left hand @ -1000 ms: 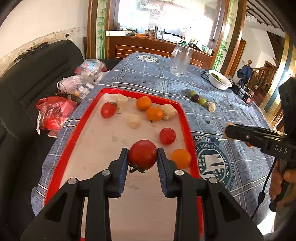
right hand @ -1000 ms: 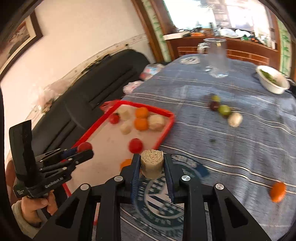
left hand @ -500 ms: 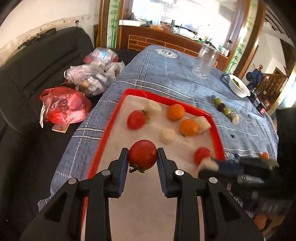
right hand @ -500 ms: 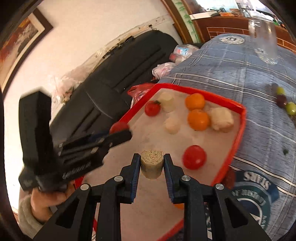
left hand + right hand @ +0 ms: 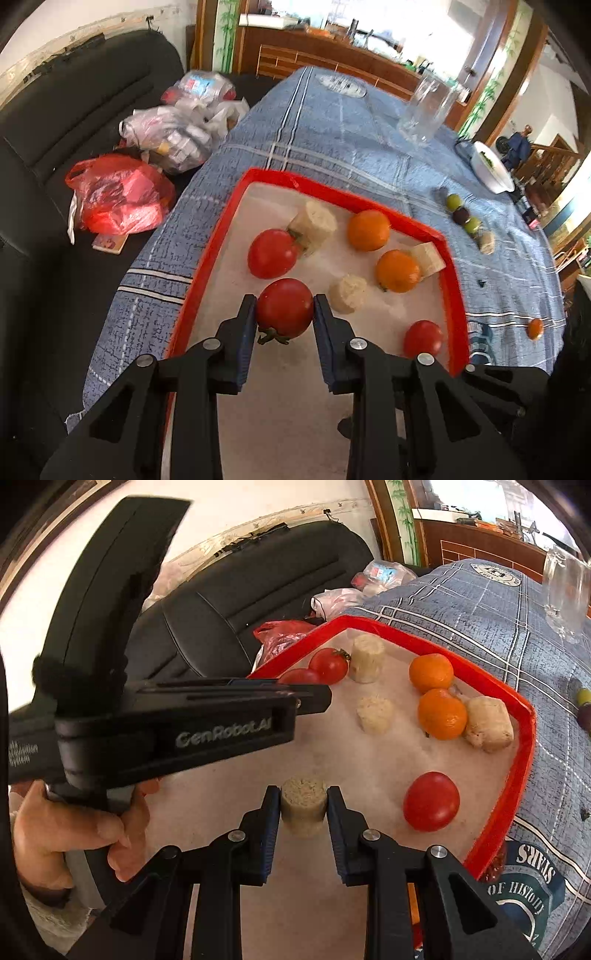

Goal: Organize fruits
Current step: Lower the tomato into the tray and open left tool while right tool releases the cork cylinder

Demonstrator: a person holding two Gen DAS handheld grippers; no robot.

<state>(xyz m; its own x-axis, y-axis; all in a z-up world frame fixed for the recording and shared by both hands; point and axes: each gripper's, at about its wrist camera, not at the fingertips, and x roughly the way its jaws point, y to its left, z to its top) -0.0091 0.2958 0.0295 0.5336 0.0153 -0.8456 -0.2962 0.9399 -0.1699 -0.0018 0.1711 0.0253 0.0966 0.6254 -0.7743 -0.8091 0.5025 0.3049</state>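
Note:
My left gripper (image 5: 284, 308) is shut on a red tomato (image 5: 284, 314), held just above the white floor of the red-rimmed tray (image 5: 332, 192). Right behind it lies a second tomato (image 5: 272, 253). My right gripper (image 5: 303, 797) is shut on a pale cylindrical fruit piece (image 5: 303, 806) over the tray's (image 5: 524, 720) near middle. In the right wrist view the left gripper (image 5: 314, 698) reaches in from the left, held by a hand (image 5: 74, 830). Two oranges (image 5: 368, 229) (image 5: 398, 271), three pale pieces (image 5: 314, 221) and a third tomato (image 5: 431, 800) lie in the tray.
A blue plaid cloth (image 5: 314, 122) covers the table. On it lie small green and purple fruits (image 5: 461, 216), a small orange (image 5: 535, 328), a glass jug (image 5: 424, 110) and a white bowl (image 5: 493, 171). Plastic bags (image 5: 118, 192) sit on the black sofa (image 5: 74, 110) on the left.
Both grippers moved further in over the tray while keeping their grip. The right one came from above the cloth to above the tray floor, close beside the left.

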